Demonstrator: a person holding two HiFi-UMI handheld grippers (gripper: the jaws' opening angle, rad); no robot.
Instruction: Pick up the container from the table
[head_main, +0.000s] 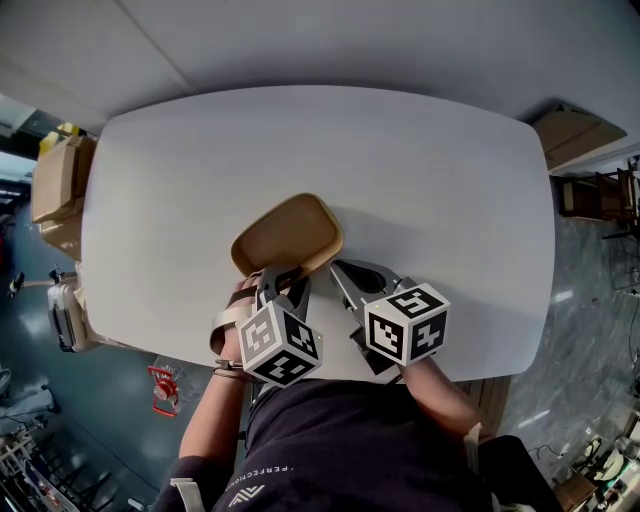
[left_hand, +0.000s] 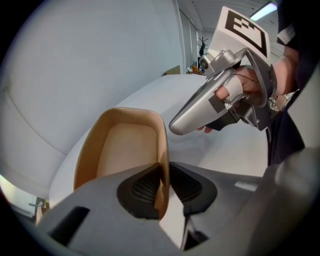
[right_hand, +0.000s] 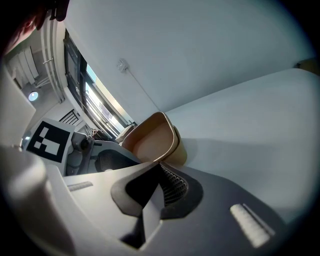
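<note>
Container (head_main: 288, 235) resting on the table (head_main: 420, 170) near its front edge, its near wall pinched between the jaws of the left gripper (left_hand: 165, 180); right gripper (right_hand: 159, 172) clenched, empty, just beside; grasp apparently made, lift outstanding.

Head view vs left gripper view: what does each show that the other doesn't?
Head view only: the whole table outline, the floor around it, and the person's dark shirt.

Left gripper view only: the left tongs pads pressing the container side wall, one inside, one outside.

Both: the tan container sitting empty on the white table, and the right tongs close beside it with their marker cube.
</note>
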